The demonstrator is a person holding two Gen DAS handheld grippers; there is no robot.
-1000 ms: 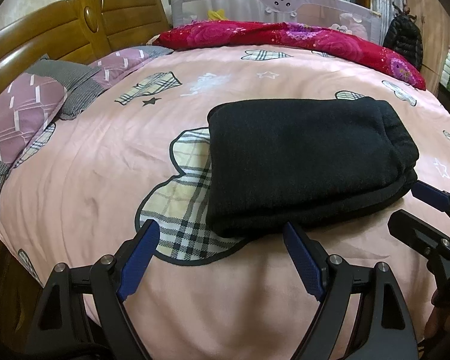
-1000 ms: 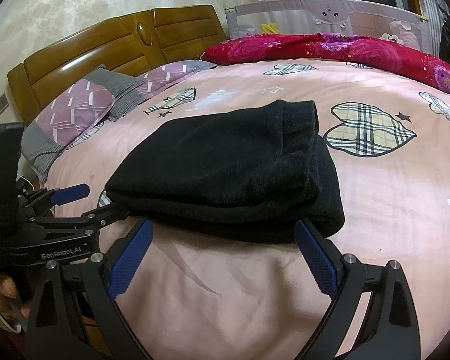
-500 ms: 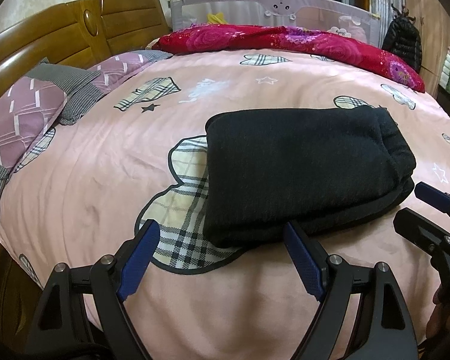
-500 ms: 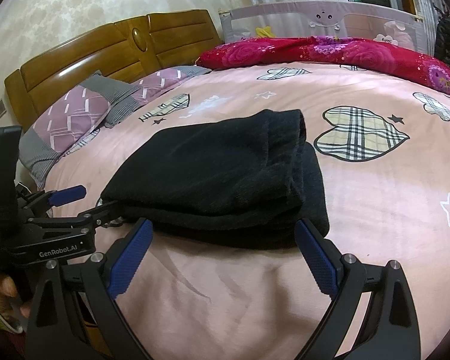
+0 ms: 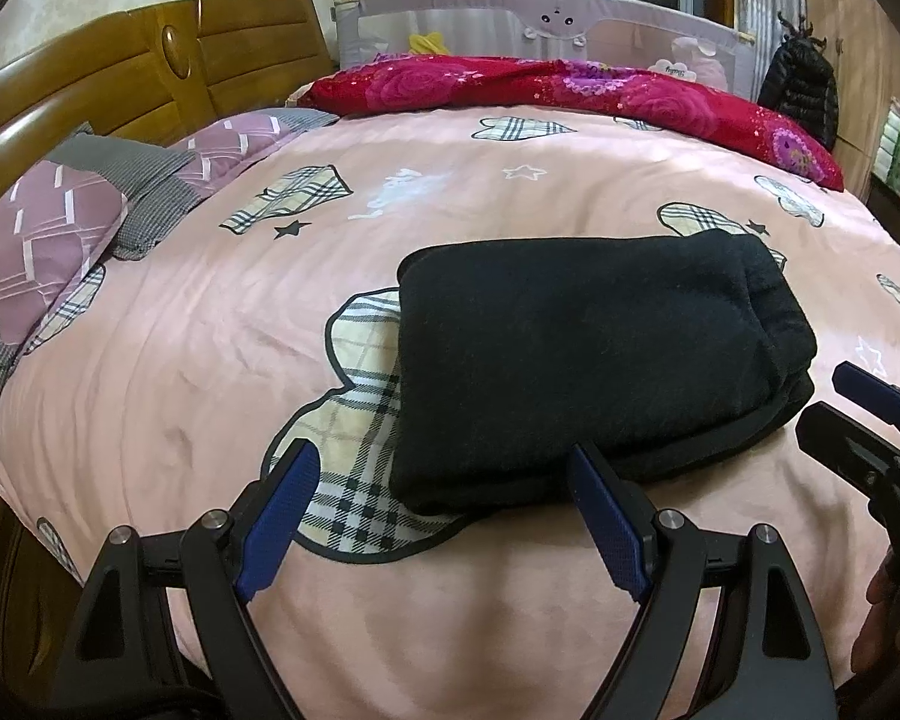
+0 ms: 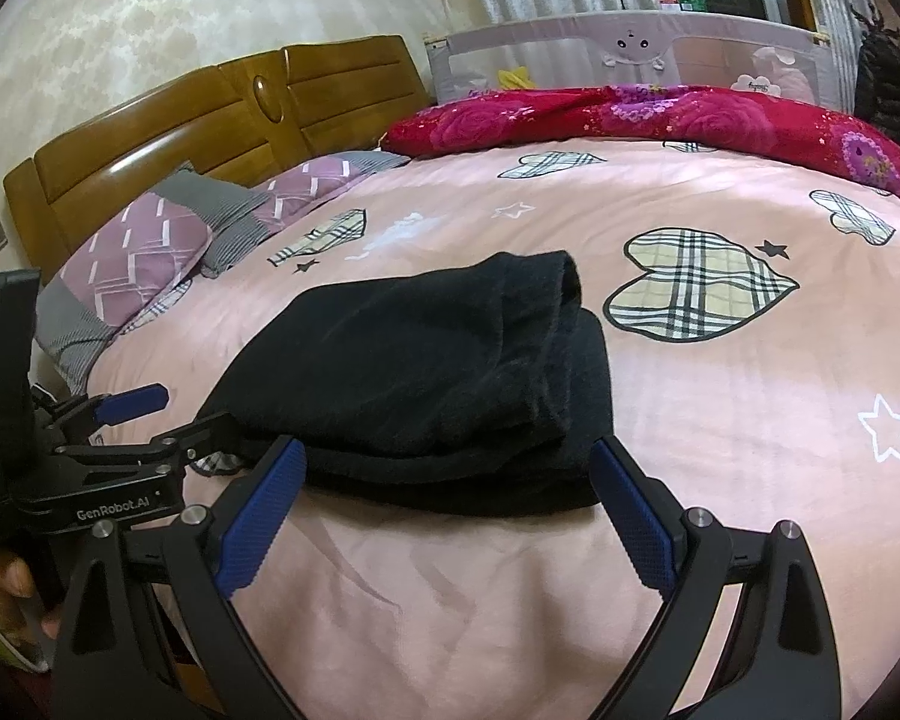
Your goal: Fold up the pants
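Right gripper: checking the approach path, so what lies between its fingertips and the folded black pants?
Only a short strip of bare pink bedsheet separates the right gripper from the near edge of the black pants; the right wrist view shows it.

Pants (image 5: 588, 360) on bed (image 5: 210, 372), pillows (image 5: 36, 240) left.

1. My left claw (image 5: 435, 516) hung with its blue-padded fingers (image 5: 279, 519) spread wide, nothing between them.
2. My right claw (image 6: 450, 516) was spread just as wide and just as empty.
3. The two claws sat side by side, each showing at the edge of the other's view.
4. My hand (image 6: 12, 594) gripped the left claw's handle.
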